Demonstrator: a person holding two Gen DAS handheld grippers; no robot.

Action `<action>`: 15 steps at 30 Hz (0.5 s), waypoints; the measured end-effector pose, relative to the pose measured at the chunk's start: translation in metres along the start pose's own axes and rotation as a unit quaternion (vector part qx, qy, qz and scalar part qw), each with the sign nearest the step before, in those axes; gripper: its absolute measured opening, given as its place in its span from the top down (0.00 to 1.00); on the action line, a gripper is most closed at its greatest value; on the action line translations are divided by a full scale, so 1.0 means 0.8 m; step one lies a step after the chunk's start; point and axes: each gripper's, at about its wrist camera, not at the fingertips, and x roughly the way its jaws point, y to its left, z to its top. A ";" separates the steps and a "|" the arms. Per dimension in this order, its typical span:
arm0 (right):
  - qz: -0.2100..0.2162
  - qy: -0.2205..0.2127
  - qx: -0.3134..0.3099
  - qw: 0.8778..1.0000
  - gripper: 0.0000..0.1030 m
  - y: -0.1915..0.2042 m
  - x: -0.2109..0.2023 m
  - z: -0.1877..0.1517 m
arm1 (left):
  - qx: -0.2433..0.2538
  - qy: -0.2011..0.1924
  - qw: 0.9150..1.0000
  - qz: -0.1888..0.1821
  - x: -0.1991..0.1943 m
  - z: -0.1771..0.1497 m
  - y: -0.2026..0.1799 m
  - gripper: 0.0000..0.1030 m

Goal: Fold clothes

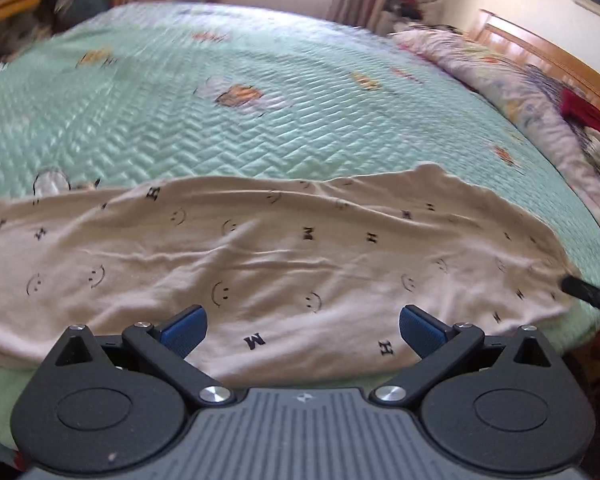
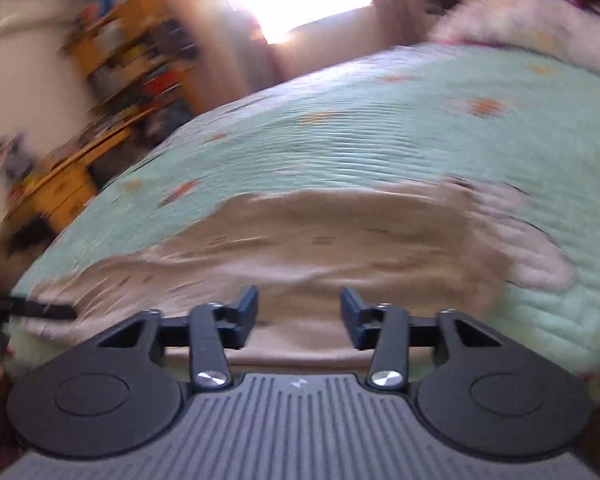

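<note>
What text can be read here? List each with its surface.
"M": printed repeatedly on the beige garment, e.g. near its front hem.
"H": likewise scattered across the garment, among smiley faces.
Small logo on the left claw body: too small to read.
Right wrist view: all blurred, nothing legible.

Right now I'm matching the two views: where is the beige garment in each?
Left wrist: garment spans the lower middle, edge to edge.
Right wrist: garment blurred, centre, just beyond the tool.
Shared landmark: the green quilt under it.
</note>
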 end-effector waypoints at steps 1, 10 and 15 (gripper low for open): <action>0.015 0.006 -0.014 1.000 0.67 0.013 0.008 0.002 | -0.011 -0.004 1.000 0.005 -0.004 0.000 0.007 0.01; 0.056 0.056 -0.040 0.996 0.70 0.069 0.067 -0.005 | -0.155 -0.024 0.987 0.026 -0.017 0.005 0.122 0.01; 0.047 0.080 -0.005 0.996 0.70 0.055 0.075 -0.024 | -0.188 -0.035 0.982 0.001 -0.023 0.002 0.147 0.01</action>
